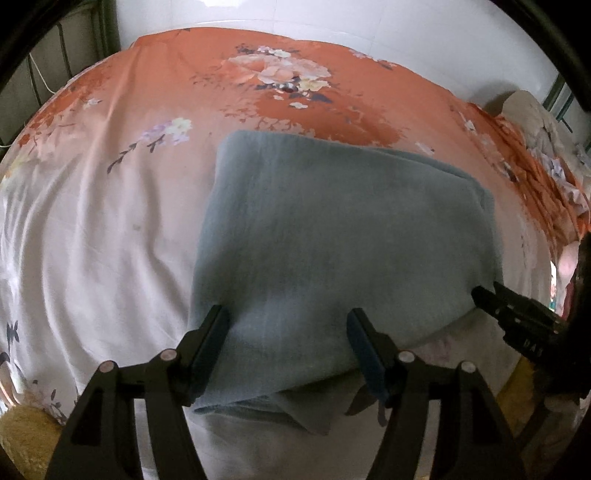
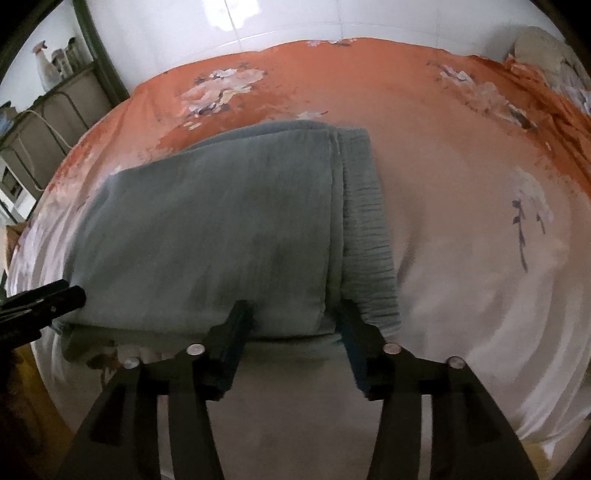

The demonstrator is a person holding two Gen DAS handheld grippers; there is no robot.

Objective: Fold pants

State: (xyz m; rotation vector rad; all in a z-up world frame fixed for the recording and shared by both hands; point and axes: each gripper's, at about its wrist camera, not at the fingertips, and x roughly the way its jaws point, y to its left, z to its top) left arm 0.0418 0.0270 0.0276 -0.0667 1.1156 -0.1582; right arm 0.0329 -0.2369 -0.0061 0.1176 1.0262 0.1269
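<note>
Grey-blue pants (image 1: pixel 332 240) lie folded into a thick rectangle on the floral bed sheet (image 1: pixel 110 221). In the right wrist view the pants (image 2: pixel 207 229) show their gathered elastic waistband (image 2: pixel 369 236) along the right side. My left gripper (image 1: pixel 288 321) is open, its fingers straddling the near left edge of the fold. My right gripper (image 2: pixel 291 314) is open, its fingers at the near edge by the waistband. The right gripper's tip shows in the left wrist view (image 1: pixel 517 314), and the left gripper's tip in the right wrist view (image 2: pixel 40 299).
The orange and white floral sheet (image 2: pixel 480 258) covers the bed. A white tiled wall (image 2: pixel 295 22) is behind it. A rumpled bedding pile (image 1: pixel 535 140) lies at the far right. A metal rack with bottles (image 2: pixel 55 85) stands at the left.
</note>
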